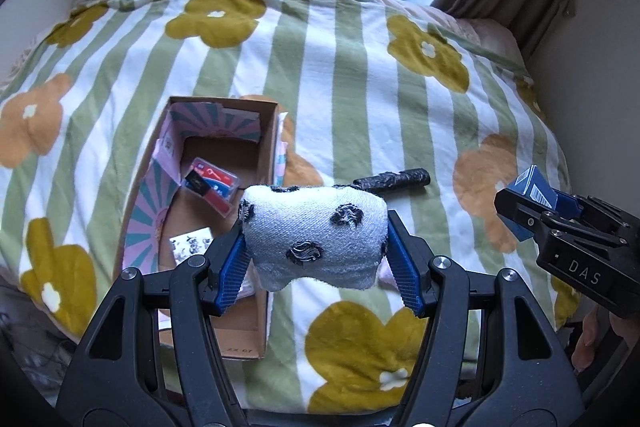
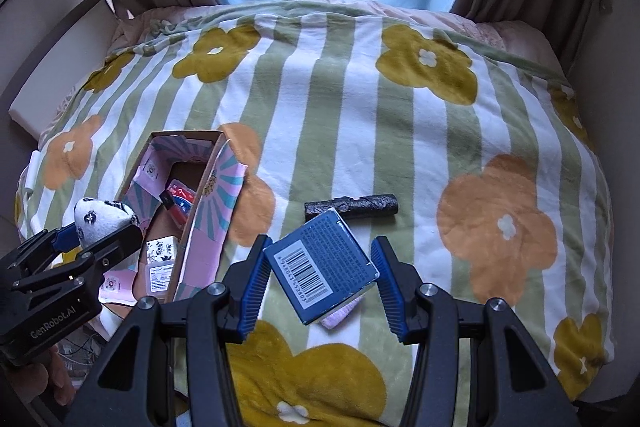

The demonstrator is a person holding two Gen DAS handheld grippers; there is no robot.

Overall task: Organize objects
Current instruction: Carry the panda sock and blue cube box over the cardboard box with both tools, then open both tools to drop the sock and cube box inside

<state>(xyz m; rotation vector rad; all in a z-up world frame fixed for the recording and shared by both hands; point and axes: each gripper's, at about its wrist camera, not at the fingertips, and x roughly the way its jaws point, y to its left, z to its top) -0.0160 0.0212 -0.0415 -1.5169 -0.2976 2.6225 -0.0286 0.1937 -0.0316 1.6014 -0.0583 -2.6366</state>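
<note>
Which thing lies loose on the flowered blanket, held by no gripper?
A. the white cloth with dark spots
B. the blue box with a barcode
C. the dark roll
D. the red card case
C: the dark roll rests alone on the blanket, beside the cardboard box, with no gripper touching it.

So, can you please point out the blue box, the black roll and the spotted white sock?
blue box (image 2: 320,263): right wrist view, on its barcode face.
black roll (image 2: 352,206): right wrist view, at the middle of its length.
spotted white sock (image 1: 316,231): left wrist view, on its front between the spots.
</note>
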